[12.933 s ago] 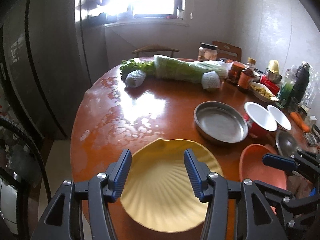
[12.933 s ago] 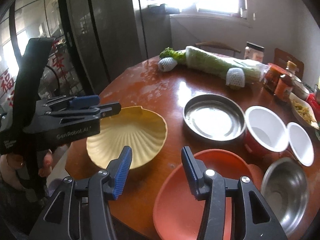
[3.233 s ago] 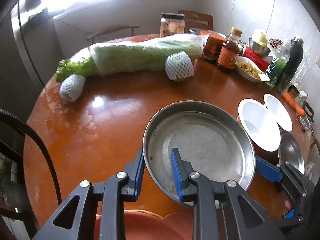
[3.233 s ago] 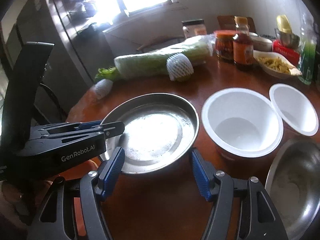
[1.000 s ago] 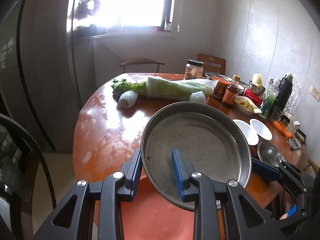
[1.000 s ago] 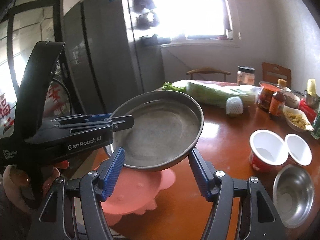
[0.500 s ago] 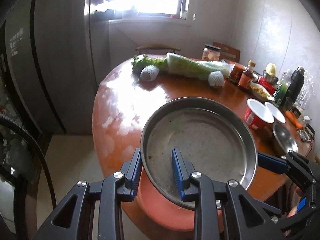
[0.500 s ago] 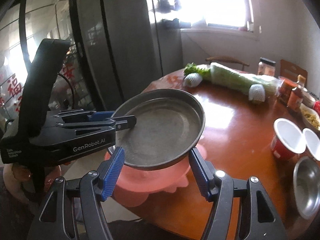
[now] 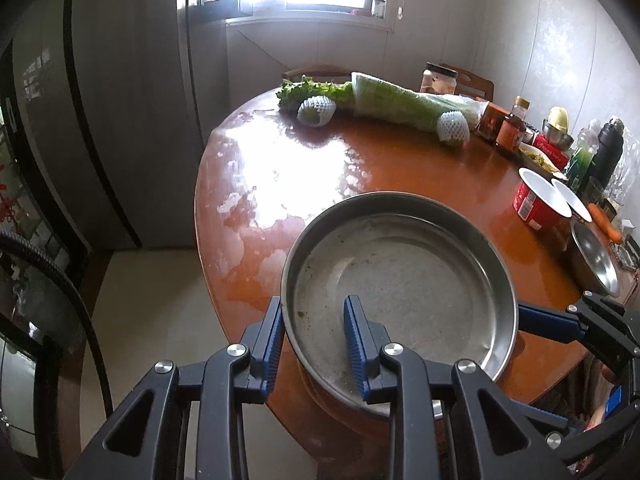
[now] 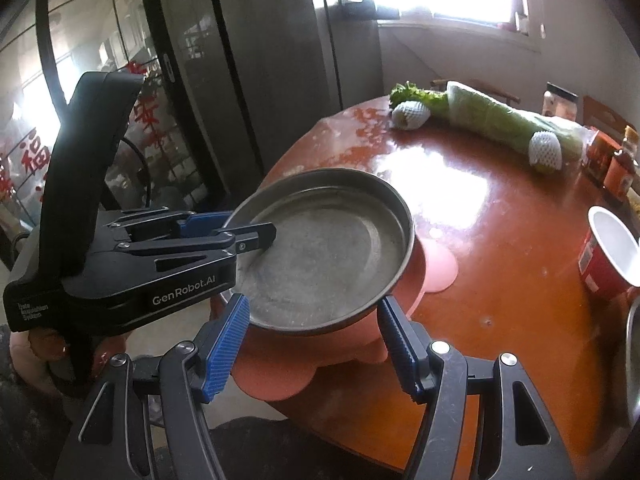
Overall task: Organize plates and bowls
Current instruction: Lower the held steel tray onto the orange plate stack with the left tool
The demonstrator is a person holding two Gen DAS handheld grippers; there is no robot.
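The metal pan [image 9: 400, 292] is pinched at its near rim, at about 7 o'clock, by the left tongs [image 9: 314, 338]. The right tongs [image 10: 314, 338] are spread wide on both sides of the pan's near edge, and nothing is squeezed by them. The pan is held just above the pink plate [image 10: 436, 266] at the near edge of the counter [image 10: 500, 240]. It should be kept flat, lowered slowly onto the pink plate, and let go only once it sits still. The red cup [image 10: 608, 254] is left at 3 o'clock.

Wrapped cabbage [image 9: 404, 105], two netted fruits, condiment jars [image 9: 512, 128] on table [image 9: 400, 168].
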